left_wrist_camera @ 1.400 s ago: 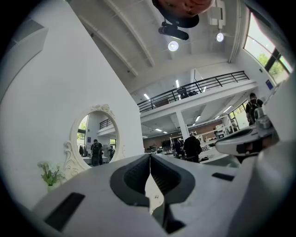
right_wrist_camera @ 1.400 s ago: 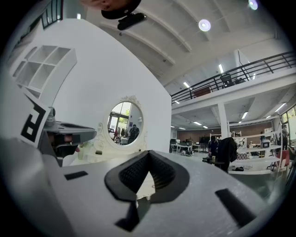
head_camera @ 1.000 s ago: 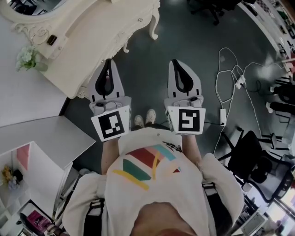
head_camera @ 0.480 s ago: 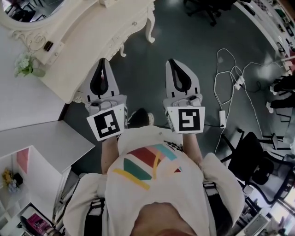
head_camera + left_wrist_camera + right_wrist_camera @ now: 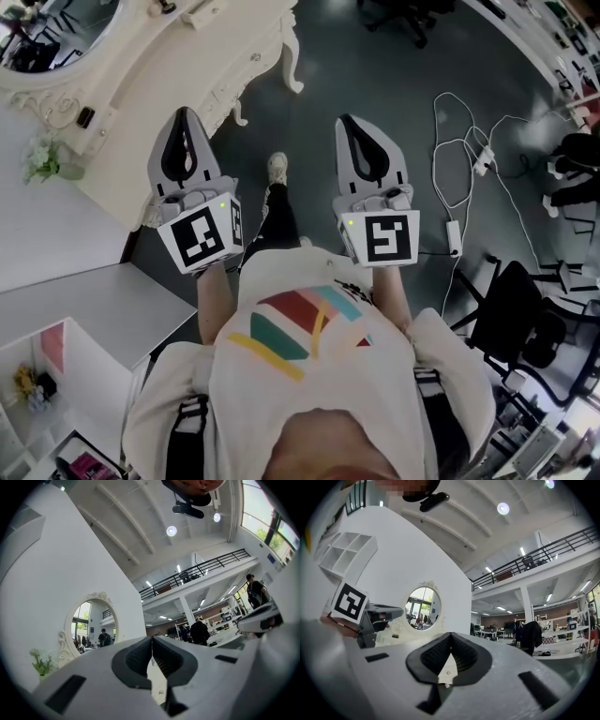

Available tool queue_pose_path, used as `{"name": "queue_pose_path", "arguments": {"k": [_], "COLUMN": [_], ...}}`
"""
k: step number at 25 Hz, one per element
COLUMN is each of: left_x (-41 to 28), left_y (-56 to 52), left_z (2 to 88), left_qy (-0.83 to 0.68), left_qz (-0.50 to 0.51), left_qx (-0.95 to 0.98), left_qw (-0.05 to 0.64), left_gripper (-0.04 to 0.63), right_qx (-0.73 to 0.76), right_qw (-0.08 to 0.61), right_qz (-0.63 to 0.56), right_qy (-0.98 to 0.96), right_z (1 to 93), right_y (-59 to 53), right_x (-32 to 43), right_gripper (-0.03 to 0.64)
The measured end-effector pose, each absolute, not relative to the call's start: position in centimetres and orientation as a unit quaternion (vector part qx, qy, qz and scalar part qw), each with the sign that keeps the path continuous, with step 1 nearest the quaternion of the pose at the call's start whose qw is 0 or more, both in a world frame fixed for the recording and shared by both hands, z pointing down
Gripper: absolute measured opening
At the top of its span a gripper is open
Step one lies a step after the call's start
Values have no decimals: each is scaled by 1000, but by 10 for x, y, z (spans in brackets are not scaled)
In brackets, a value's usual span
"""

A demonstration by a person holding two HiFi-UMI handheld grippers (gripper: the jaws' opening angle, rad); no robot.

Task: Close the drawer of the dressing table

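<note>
Head view: the cream, carved dressing table (image 5: 141,84) with curved legs fills the upper left, its oval mirror (image 5: 52,33) at the far corner; the drawer front (image 5: 248,67) with its small knob runs along the table's near edge, facing the dark grey floor (image 5: 309,56); whether the drawer stands out from the table I cannot tell. The left gripper (image 5: 184,114), grey with black pads, points up the picture toward the table, its jaws overlapping the table's near edge below the drawer front; contact cannot be judged. The right gripper (image 5: 349,124) is held well to the right of the table, over the floor, apart from the drawer front. In the left gripper view the jaws are pressed together with nothing between them, and the table's mirror is ahead and to their left; in the right gripper view the jaws likewise meet at the tips, empty, with the table further left. A small bunch of white flowers (image 5: 42,159) sits at the table's left end.
</note>
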State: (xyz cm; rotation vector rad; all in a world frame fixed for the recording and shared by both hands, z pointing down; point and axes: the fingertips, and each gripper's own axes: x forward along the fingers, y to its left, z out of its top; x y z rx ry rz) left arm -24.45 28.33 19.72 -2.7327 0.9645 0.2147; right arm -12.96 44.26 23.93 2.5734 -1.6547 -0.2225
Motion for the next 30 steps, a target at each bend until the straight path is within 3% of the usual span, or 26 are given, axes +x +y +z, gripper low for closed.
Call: {"name": "queue_pose_path", "arguments": {"k": [16,30], "left_x": [-146,-26], "left_y": [200,36], "left_z": [203,201], "left_qy": [309,310], "left_qz": [80,61], "left_qx": [-942,-944], "left_qw": [101,98], "left_gripper": [6,6], "right_qx": [837,816], "right_qw": [51,73], "right_qz": [-69,-64], "right_qy": [-541,-570], "right_z": [241,226], "right_y": [353,164], "right_x": [-44,67], "right_gripper": [0,0]}}
